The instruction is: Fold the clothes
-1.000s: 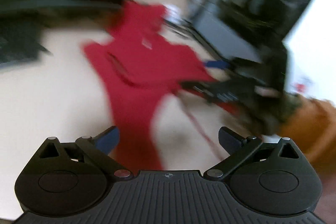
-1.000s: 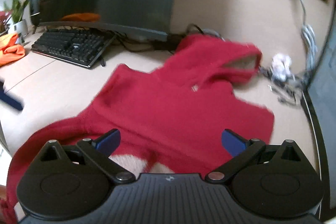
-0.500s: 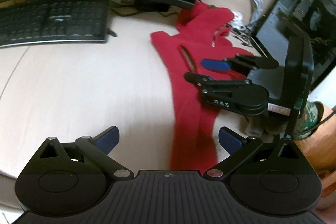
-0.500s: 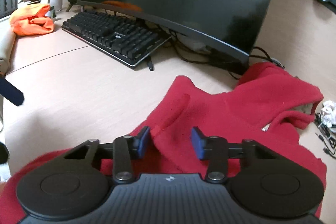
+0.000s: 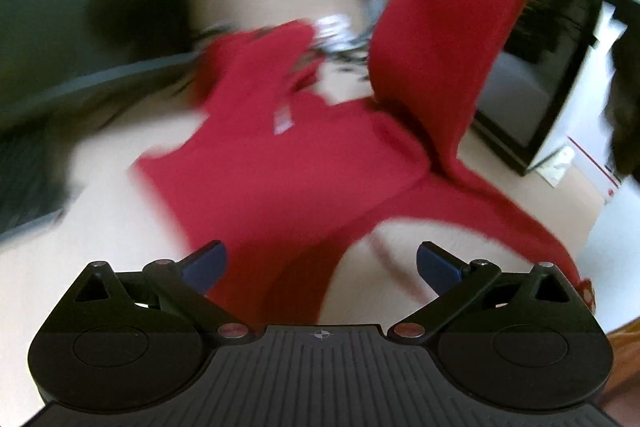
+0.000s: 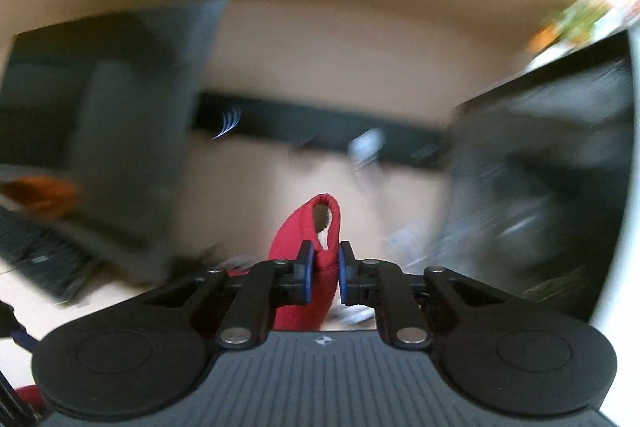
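Since half a second ago, one sleeve of the red hoodie (image 5: 280, 171) has been lifted off the counter (image 5: 72, 255) and the right gripper (image 6: 323, 273) has closed the rest of the way on it. In the left wrist view the lifted sleeve (image 5: 444, 39) hangs as a tall red band at upper right, running down to join the body of the garment, which lies spread on the pale counter with its hood toward the far side and a small white label showing near the neck. A second sleeve trails toward the lower right edge of the view.

In the right wrist view the right gripper's blue-padded fingers (image 6: 305, 275) are pressed in on a fold of red fabric, with the sleeve cuff (image 6: 324, 215) standing up just past them, its pale lining visible inside the opening.

Below, the left gripper (image 5: 320, 263) has its fingers (image 5: 204, 263) spread wide with nothing between them; it hovers over the near hem of the hoodie, and whether it touches the cloth cannot be told.

Both views are heavily blurred. Behind the hoodie sit a dark monitor (image 5: 60, 7), a tangle of light cables (image 5: 340, 31) and a second dark screen (image 5: 560, 39) at right. The right wrist view also shows a black bar (image 6: 320, 131) on the wall and something orange (image 6: 40, 191) at far left.
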Tool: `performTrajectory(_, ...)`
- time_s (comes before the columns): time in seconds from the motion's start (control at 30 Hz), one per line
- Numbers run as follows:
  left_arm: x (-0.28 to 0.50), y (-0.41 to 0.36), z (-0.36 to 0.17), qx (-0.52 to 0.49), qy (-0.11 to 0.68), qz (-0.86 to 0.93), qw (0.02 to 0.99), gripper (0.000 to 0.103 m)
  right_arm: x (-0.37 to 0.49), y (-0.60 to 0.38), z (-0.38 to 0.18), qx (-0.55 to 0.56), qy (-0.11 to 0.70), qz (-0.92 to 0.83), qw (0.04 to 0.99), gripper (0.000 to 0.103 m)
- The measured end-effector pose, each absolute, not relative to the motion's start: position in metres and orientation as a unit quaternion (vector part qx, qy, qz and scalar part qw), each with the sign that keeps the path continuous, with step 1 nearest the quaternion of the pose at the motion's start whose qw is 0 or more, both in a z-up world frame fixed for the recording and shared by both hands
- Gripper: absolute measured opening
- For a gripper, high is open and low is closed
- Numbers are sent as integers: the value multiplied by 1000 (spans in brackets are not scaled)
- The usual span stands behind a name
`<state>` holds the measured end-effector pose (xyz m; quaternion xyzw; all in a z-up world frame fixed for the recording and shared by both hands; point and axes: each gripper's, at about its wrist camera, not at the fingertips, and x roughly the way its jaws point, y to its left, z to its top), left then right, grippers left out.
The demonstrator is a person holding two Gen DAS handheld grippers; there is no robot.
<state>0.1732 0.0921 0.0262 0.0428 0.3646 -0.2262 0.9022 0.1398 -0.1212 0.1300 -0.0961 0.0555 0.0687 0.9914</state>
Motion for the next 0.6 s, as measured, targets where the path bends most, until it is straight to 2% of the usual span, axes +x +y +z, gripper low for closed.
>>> performTrajectory(0.17, 206, 25, 13, 174, 314, -251, 899, 103, 123, -151, 136, -108, 44, 19, 993, 12)
performTrajectory(0.3, 225, 3, -7, 203, 334, -270, 880, 100, 118, -158, 119, -94, 72, 26, 993, 12)
performTrajectory(0.37, 235, -5, -16, 206, 350, -277, 871, 95, 117, -162, 109, -84, 91, 32, 992, 12)
performTrajectory(0.43, 244, -12, -22, 196, 365, -272, 869, 85, 115, -165, 99, -74, 111, 37, 990, 12)
performTrajectory(0.6, 252, -29, -29, 205, 356, -268, 871, 85, 112, -173, 87, -64, 137, 45, 988, 12)
